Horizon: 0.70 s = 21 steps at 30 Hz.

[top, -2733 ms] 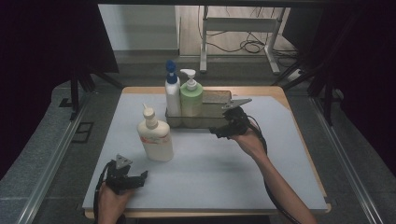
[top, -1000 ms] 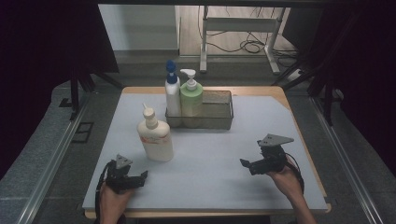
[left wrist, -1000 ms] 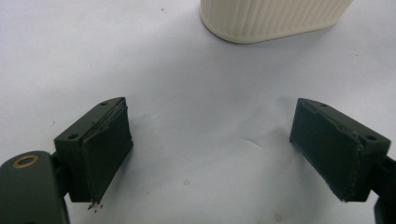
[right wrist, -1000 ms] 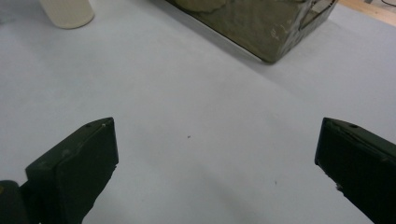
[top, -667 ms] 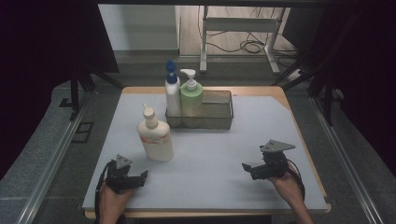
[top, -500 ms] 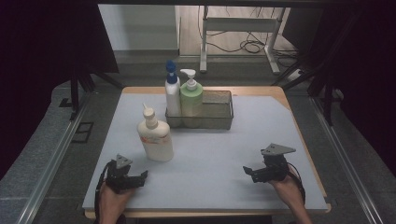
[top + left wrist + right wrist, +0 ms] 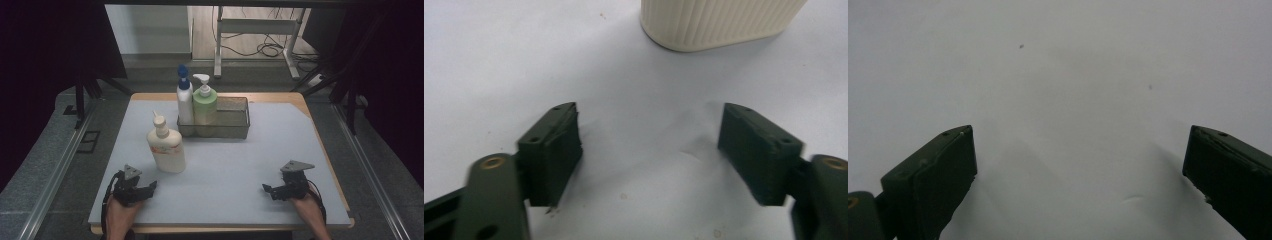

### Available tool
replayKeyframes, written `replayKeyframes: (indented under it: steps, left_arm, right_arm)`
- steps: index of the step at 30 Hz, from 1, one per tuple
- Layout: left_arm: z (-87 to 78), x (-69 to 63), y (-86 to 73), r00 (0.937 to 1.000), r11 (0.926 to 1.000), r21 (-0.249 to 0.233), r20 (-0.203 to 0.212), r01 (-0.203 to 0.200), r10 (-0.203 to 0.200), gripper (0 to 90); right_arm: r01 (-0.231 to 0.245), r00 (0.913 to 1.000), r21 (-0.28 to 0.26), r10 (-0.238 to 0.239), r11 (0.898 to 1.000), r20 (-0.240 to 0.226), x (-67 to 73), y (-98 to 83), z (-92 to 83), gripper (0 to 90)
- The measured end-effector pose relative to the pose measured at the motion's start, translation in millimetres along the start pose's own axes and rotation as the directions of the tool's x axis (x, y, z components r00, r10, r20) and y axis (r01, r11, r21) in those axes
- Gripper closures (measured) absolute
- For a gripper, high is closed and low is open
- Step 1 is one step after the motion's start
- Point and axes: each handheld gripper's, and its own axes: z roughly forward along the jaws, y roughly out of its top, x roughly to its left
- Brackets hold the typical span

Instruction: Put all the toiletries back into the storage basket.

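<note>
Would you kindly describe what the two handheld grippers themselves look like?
Both are black. The left gripper and right gripper each carry a grey three-cornered plate on top and trail a black cable. Up close, the jaws end in dark, blocky rectangular pads with small screw holes and brass-coloured pivots.

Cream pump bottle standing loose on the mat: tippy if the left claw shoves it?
Probably. The cream pump bottle is tall with a narrow neck, so a high push likely topples it. Its ribbed base looks broad and oval, so a low push may slide it. Fill level can't be judged.
</note>
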Motion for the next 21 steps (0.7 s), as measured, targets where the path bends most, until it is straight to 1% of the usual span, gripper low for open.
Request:
replayKeyframes:
  steps: [2, 4, 6, 9, 11, 14, 16, 20, 21]
  left_arm:
    - [-1.0, 0.7, 1.5, 1.0000, 0.9999, -0.015, 0.001, -0.001, 0.001, 33.3]
    - [-1.1, 2.1, 2.8, 0.9998, 0.9996, -0.029, 0.017, 0.005, -0.004, 40.2]
    - [0.5, 3.6, 4.0, 0.9995, 0.9994, -0.034, 0.031, 0.005, -0.004, 44.8]
    - [3.9, 5.7, 6.9, 0.9996, 0.9992, -0.040, 0.030, 0.000, 0.001, 53.1]
    - [5.3, 7.3, 9.3, 0.9995, 0.9986, -0.053, 0.031, 0.009, -0.007, 56.5]
    - [6.9, 10.2, 12.3, 0.9997, 0.9977, -0.065, 0.022, 0.016, -0.015, 61.1]
    - [8.2, 12.7, 13.8, 0.9995, 0.9970, -0.072, 0.016, 0.030, -0.029, 65.2]
    - [10.8, 17.7, 16.4, 0.9984, 0.9952, -0.081, 0.014, 0.056, -0.055, 75.8]
    - [11.3, 18.8, 16.9, 0.9978, 0.9947, -0.081, 0.020, 0.065, -0.063, 79.2]
  right_arm:
    - [0.016, 0.9998, 0.013, -0.016, 1.000, 0.014, 2.0, 0.8, 1.2, 0.0]
    - [0.016, 0.9998, 0.013, -0.016, 1.000, 0.015, 2.2, 0.4, 1.6, 0.0]
    - [0.017, 0.9997, 0.013, -0.017, 1.000, 0.015, 2.1, 0.2, 1.7, 0.0]
    - [0.014, 0.9998, 0.012, -0.014, 1.000, 0.013, 2.2, 0.0, 1.8, 0.0]
    - [0.014, 0.9998, 0.011, -0.015, 1.000, 0.013, 2.2, -0.1, 1.8, 0.0]
    - [0.015, 0.9998, 0.010, -0.015, 1.000, 0.013, 2.1, -0.2, 1.9, 0.0]
    - [0.015, 0.9998, 0.010, -0.015, 1.000, 0.012, 2.1, -0.3, 1.8, 0.0]
    - [0.015, 0.9998, 0.010, -0.015, 1.000, 0.012, 2.0, -0.3, 1.9, 0.0]
    - [0.015, 0.9998, 0.010, -0.015, 1.000, 0.012, 2.0, -0.3, 1.9, 0.0]
